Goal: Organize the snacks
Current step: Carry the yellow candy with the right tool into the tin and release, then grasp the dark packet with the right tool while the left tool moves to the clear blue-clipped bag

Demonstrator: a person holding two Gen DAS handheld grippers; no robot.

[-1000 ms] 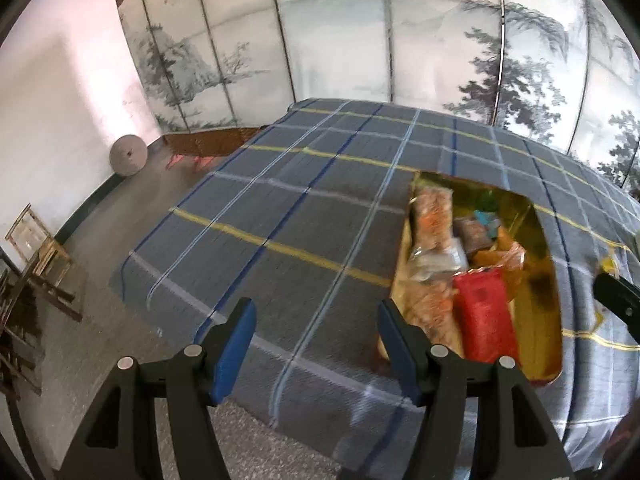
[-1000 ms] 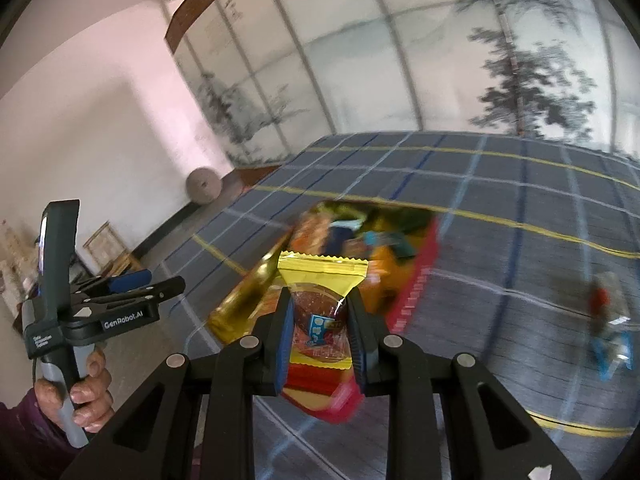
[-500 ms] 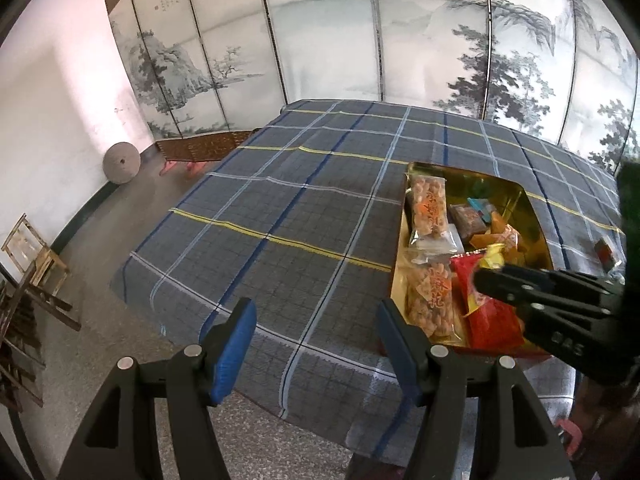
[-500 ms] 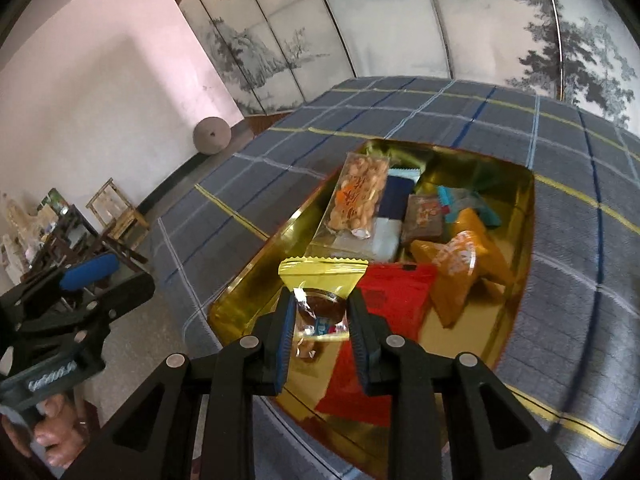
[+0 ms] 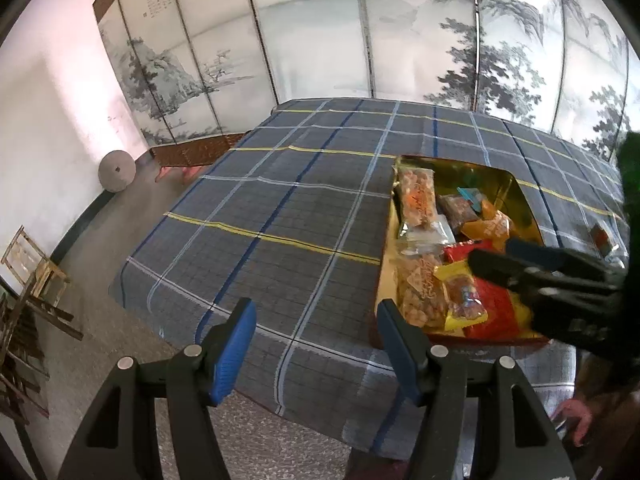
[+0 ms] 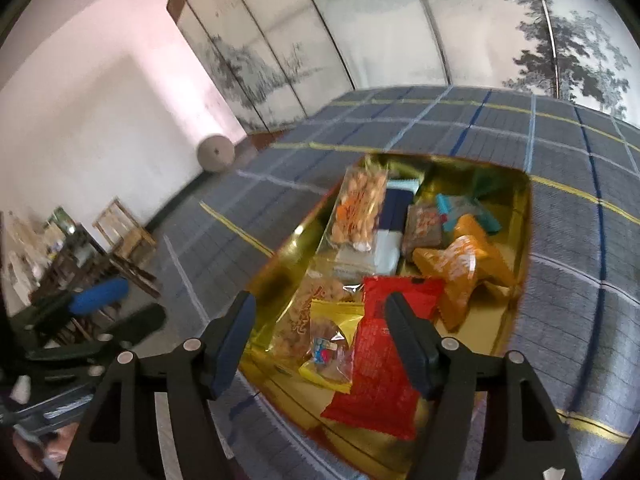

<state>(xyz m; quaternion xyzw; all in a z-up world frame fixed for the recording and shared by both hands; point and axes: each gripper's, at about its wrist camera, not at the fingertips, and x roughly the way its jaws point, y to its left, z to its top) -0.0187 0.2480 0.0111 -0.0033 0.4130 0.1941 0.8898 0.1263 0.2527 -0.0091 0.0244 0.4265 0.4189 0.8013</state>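
Right gripper (image 6: 320, 336) jaws stand wide over the yellow snack packet (image 6: 330, 344), which lies in the gold tray (image 6: 524, 216) against the red packet (image 6: 380, 364). Lift straight up, avoiding snags. Left gripper (image 5: 316, 344) jaws wide, empty, above the surface (image 5: 260, 216).

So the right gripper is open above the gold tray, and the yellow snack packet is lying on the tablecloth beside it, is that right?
Not quite: the right wrist view shows the yellow snack packet lying inside the gold tray, between the right gripper's open fingers, not on the tablecloth.
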